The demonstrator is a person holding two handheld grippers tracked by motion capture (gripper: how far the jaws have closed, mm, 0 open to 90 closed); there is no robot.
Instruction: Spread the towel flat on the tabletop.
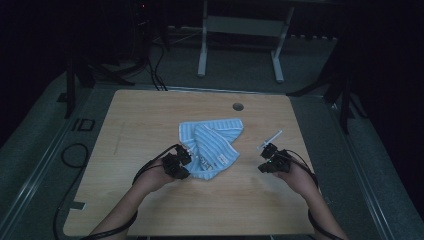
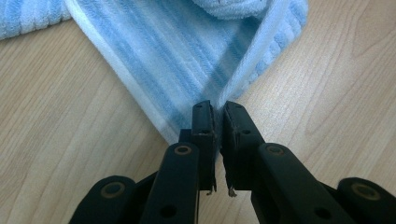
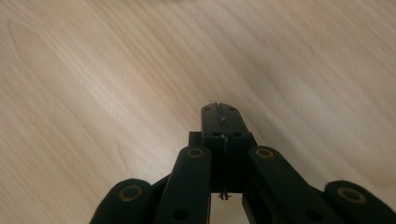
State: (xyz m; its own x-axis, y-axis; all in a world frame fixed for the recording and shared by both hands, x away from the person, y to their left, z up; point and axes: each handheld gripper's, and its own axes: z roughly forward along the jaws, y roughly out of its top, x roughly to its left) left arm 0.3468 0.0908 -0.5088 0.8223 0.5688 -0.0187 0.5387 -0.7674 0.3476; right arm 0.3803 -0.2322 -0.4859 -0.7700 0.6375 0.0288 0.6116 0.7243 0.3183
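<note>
Pinched at one corner by the left gripper [image 2: 216,109], the blue striped towel [image 1: 212,145] remains half-folded and rumpled, while the right gripper [image 3: 219,109] is held closed and empty beside it.

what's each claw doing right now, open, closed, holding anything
Left claw: closed on a corner of the blue striped towel.
Right claw: closed, holding nothing, over the bare table.

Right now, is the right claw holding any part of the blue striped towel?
No: the right claw is pressed shut on nothing above the bare wooden table, while the blue striped towel lies apart by the left claw.
</note>
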